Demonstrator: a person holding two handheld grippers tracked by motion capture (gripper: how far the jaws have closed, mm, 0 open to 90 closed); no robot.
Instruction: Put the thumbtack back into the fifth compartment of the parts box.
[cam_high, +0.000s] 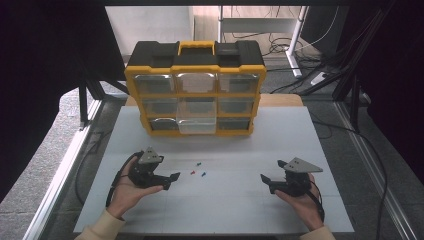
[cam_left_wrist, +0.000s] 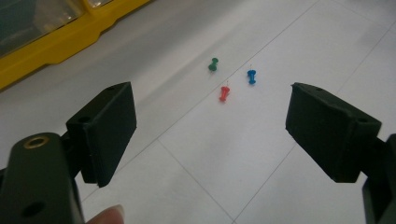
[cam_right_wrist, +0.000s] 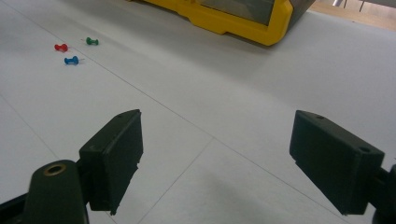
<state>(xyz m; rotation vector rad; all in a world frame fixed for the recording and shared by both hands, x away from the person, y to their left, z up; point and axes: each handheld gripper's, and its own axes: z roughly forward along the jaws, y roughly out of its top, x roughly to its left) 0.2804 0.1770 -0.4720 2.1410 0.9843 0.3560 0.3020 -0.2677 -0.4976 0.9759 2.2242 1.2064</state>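
Three push pins lie close together on the white table: a green pin (cam_high: 198, 163), a red pin (cam_high: 192, 172) and a blue pin (cam_high: 203, 174). My left gripper (cam_high: 171, 181) rests in a hand just left of them, open, jaws pointing at the pins. In the left gripper view the green pin (cam_left_wrist: 213, 64), blue pin (cam_left_wrist: 251, 76) and red pin (cam_left_wrist: 224, 94) lie ahead of the empty, wide-apart left gripper (cam_left_wrist: 212, 130). My right gripper (cam_high: 266, 183) is held to the right of the pins, open and empty. The right gripper view has the red pin (cam_right_wrist: 60, 47), green pin (cam_right_wrist: 92, 41) and blue pin (cam_right_wrist: 71, 60) far off at upper left.
A yellow and black drawer organizer (cam_high: 195, 90) stands at the back of the table (cam_high: 280, 140), and its clear bottom-middle drawer (cam_high: 197, 124) is pulled out. Its yellow base (cam_right_wrist: 233, 21) crosses the top of the right gripper view. Cables lie on the floor behind.
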